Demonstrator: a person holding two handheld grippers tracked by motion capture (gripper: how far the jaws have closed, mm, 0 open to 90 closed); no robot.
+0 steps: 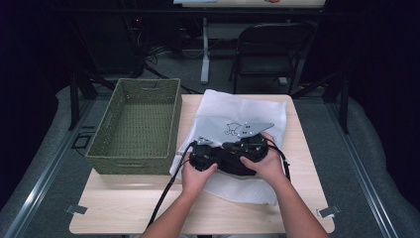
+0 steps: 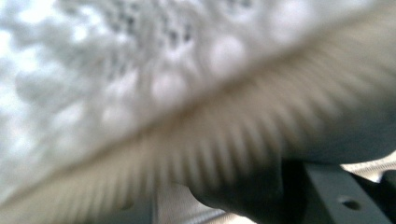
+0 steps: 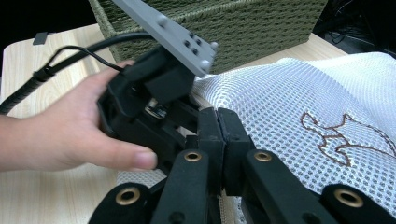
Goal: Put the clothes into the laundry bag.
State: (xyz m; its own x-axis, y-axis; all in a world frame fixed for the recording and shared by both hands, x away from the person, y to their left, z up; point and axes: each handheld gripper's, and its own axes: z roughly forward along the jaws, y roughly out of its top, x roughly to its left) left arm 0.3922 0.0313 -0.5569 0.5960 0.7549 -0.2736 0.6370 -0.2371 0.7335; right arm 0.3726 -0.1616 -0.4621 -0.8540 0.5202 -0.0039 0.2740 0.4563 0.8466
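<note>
Dark surroundings close in behind our pale wooden worktop [image 1: 124,208], with a folding chair [image 1: 270,49] and a white post [image 1: 204,49] on the grey floor beyond it. On the worktop's left part stands a green woven basket [image 1: 136,124], and just beside it, toward the right, lies a white mesh cloth [image 1: 233,106] with a small brown outline figure [image 3: 343,135] stitched on it; the cloth's near edge hangs close to the middle of the worktop.

We hold both tools low over the cloth's near part, close together. Our left hand [image 1: 195,176] carries the left hand-held gripper [image 1: 204,153], whose black cable [image 1: 166,193] trails back toward the near edge. In the left gripper view everything is blurred and very near: white mesh above, a ribbed pale hem running slantwise across the picture. We cannot tell from that whether the pads press on the cloth, so we leave the left one's state unsaid (its jaws themselves are not to be made out). In the right gripper view this same left tool sits at the cloth's edge near the basket wall, its grey plate [image 3: 173,32] tilted upward.

Our right hand [image 1: 270,163] carries the right hand-held gripper [image 3: 218,135], and in its own view the two black jaws stand pressed together, meeting over the mesh cloth; whether a fold of cloth is pinched between them we cannot tell
</note>
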